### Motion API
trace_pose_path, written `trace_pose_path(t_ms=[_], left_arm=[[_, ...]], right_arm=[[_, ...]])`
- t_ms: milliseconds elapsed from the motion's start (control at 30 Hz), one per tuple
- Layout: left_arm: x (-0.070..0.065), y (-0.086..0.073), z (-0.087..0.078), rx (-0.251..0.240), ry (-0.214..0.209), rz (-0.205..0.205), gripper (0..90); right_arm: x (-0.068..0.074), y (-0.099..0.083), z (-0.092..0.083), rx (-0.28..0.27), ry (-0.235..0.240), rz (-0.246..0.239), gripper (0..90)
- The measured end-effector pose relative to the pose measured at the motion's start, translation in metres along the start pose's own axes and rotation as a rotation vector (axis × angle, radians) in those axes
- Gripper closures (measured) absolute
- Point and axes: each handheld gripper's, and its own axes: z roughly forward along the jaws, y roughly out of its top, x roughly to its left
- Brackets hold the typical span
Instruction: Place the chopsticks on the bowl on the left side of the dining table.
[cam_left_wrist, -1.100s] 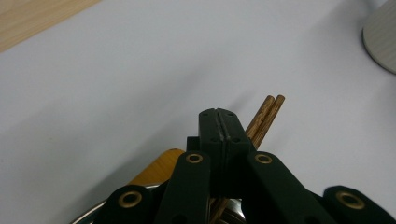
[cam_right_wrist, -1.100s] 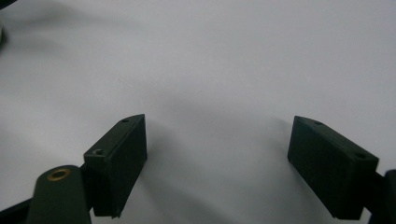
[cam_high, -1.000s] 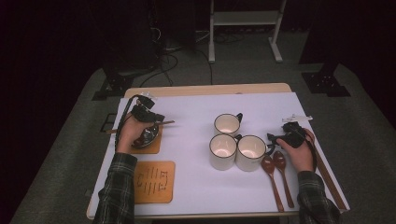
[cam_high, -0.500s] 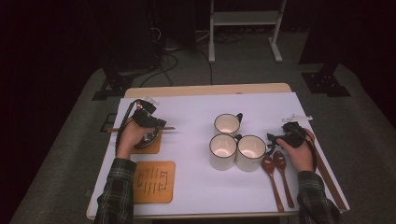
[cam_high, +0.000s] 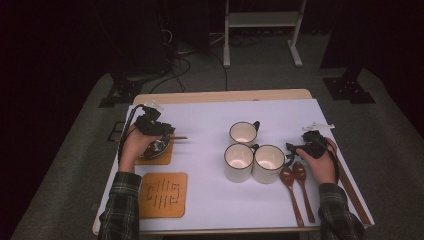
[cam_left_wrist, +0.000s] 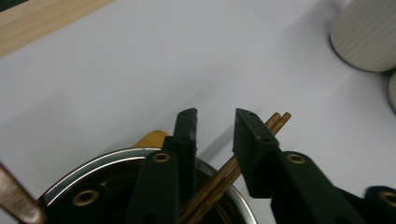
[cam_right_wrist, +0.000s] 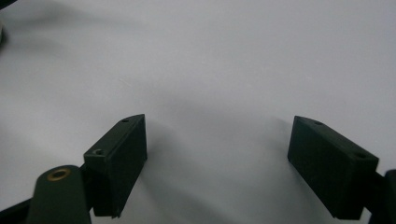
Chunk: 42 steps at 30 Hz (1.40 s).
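Note:
My left gripper (cam_high: 166, 133) hovers over a steel bowl (cam_high: 152, 148) that sits on a wooden coaster (cam_high: 161, 158) at the table's left. In the left gripper view its jaws (cam_left_wrist: 215, 123) have just been opening; a narrow gap shows between them. A pair of brown chopsticks (cam_left_wrist: 275, 120) lies across the bowl rim (cam_left_wrist: 107, 161) beneath that gap, with neither pad pressing on it. My right gripper (cam_high: 292, 149) rests by the mugs at the right, jaws (cam_right_wrist: 217, 158) wide apart over bare white tabletop.
Three white mugs (cam_high: 243, 133) (cam_high: 238, 161) (cam_high: 269, 162) cluster right of centre. Two wooden spoons (cam_high: 295, 182) lie in front of them. A second coaster (cam_high: 162, 195) lies near the front left. More chopsticks (cam_high: 352, 187) lie along the table's right edge.
My left hand has shifted slightly over the bowl and its jaws have parted from the chopsticks. The right hand has stayed put.

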Motion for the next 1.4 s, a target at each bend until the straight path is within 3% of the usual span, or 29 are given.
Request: trace_pose_path(t_ms=[167,400,500,733,1000,1133,1400], left_arm=[[0.002,-0.003,-0.010,-0.004,0.021,-0.007,53.7],[0.008,-0.009,-0.026,-0.032,0.065,-0.055,32.5],[0.010,-0.012,-0.032,-0.041,0.079,-0.061,28.1],[0.015,-0.023,-0.045,-0.038,0.092,-0.080,28.7],[0.024,-0.040,-0.068,-0.072,0.150,-0.099,43.9],[0.031,-0.050,-0.080,-0.093,0.180,-0.118,59.6],[0.044,-0.068,-0.096,-0.115,0.222,-0.154,79.1]], right_arm=[[0.000,0.000,0.000,0.000,0.000,0.001,18.3],[0.000,0.000,0.000,-0.001,0.000,0.000,18.3],[0.000,0.000,0.000,-0.001,0.000,0.001,18.3],[0.000,0.000,0.000,0.000,0.001,0.002,18.3],[0.000,0.000,0.000,0.000,0.001,0.002,18.2],[0.000,0.000,0.000,0.000,0.001,0.002,18.3],[0.000,0.000,0.000,0.000,0.001,0.002,18.3]])
